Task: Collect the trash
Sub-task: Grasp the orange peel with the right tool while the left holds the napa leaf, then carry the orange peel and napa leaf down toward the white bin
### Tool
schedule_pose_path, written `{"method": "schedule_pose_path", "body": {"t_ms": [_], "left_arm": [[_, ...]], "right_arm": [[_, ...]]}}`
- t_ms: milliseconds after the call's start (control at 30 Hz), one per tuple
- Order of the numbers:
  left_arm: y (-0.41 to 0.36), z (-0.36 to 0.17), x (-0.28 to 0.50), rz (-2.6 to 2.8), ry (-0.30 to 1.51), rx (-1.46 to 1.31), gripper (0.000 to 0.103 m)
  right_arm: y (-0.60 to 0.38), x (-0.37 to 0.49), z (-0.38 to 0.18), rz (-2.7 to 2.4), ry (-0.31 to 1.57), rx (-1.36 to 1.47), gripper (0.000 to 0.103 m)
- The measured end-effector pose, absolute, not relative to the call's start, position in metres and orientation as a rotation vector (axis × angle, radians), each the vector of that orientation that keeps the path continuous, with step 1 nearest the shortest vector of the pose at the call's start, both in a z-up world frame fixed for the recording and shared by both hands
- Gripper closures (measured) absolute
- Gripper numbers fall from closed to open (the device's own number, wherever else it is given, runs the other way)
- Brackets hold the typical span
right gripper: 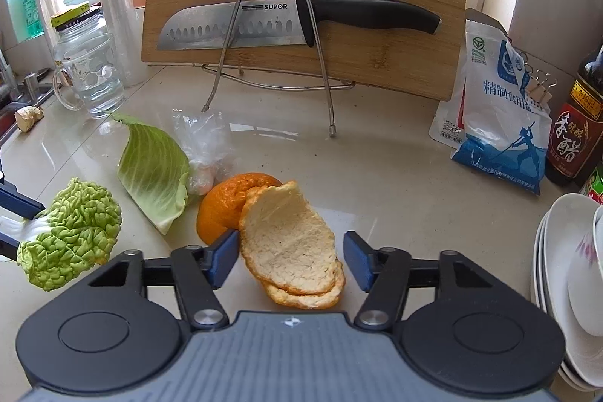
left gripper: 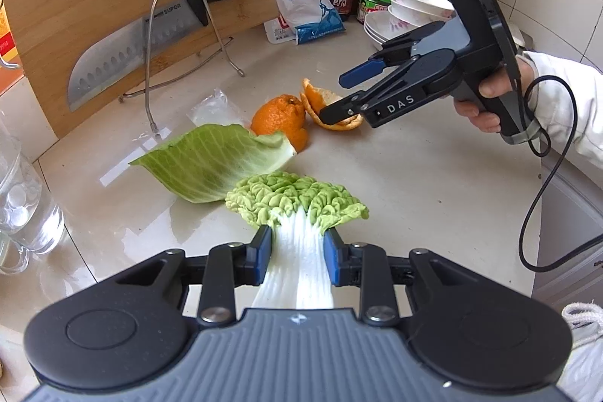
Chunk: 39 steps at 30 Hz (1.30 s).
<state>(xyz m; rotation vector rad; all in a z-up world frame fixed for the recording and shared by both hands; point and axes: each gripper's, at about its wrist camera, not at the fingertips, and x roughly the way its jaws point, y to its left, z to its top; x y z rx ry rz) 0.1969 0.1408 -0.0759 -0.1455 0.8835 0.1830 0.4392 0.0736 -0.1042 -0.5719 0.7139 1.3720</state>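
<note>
My left gripper (left gripper: pixel 297 253) is clamped on the white stalk of a napa cabbage leaf (left gripper: pixel 297 204), lifted off the counter (left gripper: pixel 414 183). My right gripper (right gripper: pixel 292 257) straddles the orange peel (right gripper: pixel 290 240) lying on the counter; its jaws are apart, not squeezing it

I see an orange peel (right gripper: pixel 290 243) — pale cream inside, a crinkled green leaf (left gripper: pixel 297 198) on a white ribbed stalk, blue pads (right gripper: pixel 222 257), and a steel knife (right gripper: pixel 233 27) — black-handled, dimpled.
</note>
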Motion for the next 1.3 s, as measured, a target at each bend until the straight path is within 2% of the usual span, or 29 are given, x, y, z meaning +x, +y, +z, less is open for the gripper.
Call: {"method": "schedule_pose_path", "body": {"t_ms": [233, 300, 567, 1300], "left_arm": [[0.142, -0.076, 0.200, 0.187, 0.892, -0.147, 0.075], [0.142, -0.075, 0.201, 0.192, 0.894, -0.147, 0.075], [0.140, -0.073, 0.202, 0.201, 0.893, -0.137, 0.075], [0.099, -0.060, 0.191, 0.090, 0.866, -0.037, 0.075]], "right_arm": [[0.085, 0.455, -0.115, 1.421, 0.776, -0.549, 0.029], [0.086, 0.455, -0.116, 1.425, 0.782, -0.546, 0.036], [0.076, 0.456, -0.103, 1.413, 0.756, -0.546, 0.048], [-0.027, 0.376, -0.071, 1.279, 0.785, -0.479, 0.048]]}}
